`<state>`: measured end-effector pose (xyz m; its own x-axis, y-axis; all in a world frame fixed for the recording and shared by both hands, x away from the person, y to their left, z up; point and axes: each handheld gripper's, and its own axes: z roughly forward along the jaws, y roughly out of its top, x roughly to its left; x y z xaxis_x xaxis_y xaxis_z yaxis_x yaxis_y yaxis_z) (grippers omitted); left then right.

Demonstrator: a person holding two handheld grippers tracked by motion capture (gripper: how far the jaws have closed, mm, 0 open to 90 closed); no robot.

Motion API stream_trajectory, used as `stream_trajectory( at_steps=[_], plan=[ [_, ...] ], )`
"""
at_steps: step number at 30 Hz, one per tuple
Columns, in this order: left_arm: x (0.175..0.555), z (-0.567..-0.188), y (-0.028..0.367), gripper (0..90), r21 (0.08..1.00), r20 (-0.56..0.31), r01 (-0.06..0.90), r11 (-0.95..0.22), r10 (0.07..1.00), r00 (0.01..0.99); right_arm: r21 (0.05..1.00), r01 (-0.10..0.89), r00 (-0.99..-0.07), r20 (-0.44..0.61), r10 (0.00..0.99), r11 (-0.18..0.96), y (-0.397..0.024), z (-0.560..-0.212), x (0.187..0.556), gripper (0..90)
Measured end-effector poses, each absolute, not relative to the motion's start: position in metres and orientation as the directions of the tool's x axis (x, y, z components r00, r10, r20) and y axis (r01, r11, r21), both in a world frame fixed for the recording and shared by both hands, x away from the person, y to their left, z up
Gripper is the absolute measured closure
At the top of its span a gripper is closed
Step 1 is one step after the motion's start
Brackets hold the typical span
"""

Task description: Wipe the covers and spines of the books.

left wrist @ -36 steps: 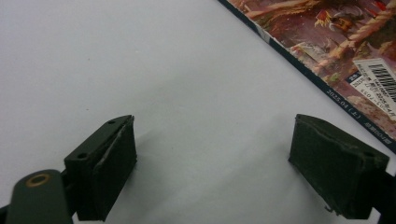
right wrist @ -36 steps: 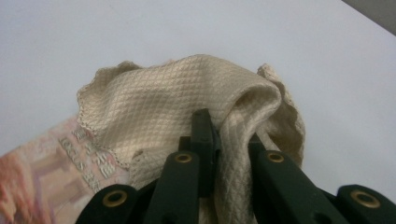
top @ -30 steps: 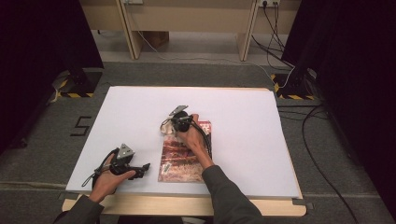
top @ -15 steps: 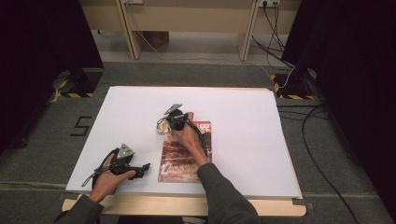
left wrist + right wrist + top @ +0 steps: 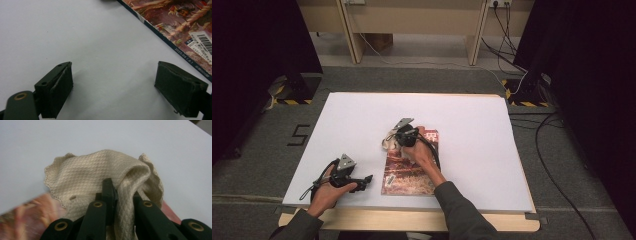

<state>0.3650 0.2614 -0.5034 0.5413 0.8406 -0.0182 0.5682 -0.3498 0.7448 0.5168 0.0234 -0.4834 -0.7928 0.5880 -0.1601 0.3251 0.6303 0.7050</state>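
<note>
On the white bench, right gripper clamped on cream quilted cloth, now shifted left off the red-brown magazine; left gripper parted, idle.

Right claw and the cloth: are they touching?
Touching. The right gripper view shows the right claw shut on a fold of the cream cloth, which bunches around the pinched part above the magazine.
</note>
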Motion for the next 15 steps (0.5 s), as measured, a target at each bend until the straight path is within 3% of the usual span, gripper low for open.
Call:
stream_trajectory(
  at_steps=[7,10,15],
  plan=[
    [0.365,-0.504,0.261,13.8,0.747,-0.019,0.567,-0.349,0.84,0.542,0.697,0.411,-0.674,-0.201,0.711,0.587,-0.042,-0.482,0.532,82.5],
    [0.365,-0.504,0.261,13.7,0.746,-0.019,0.567,-0.349,0.84,0.542,0.711,0.45,-0.635,-0.171,0.753,0.541,-0.067,-0.483,0.536,82.5],
    [0.365,-0.503,0.261,13.7,0.744,-0.017,0.568,-0.351,0.841,0.541,0.704,0.455,-0.618,-0.191,0.762,0.545,-0.07,-0.483,0.534,82.5]
  ],
)
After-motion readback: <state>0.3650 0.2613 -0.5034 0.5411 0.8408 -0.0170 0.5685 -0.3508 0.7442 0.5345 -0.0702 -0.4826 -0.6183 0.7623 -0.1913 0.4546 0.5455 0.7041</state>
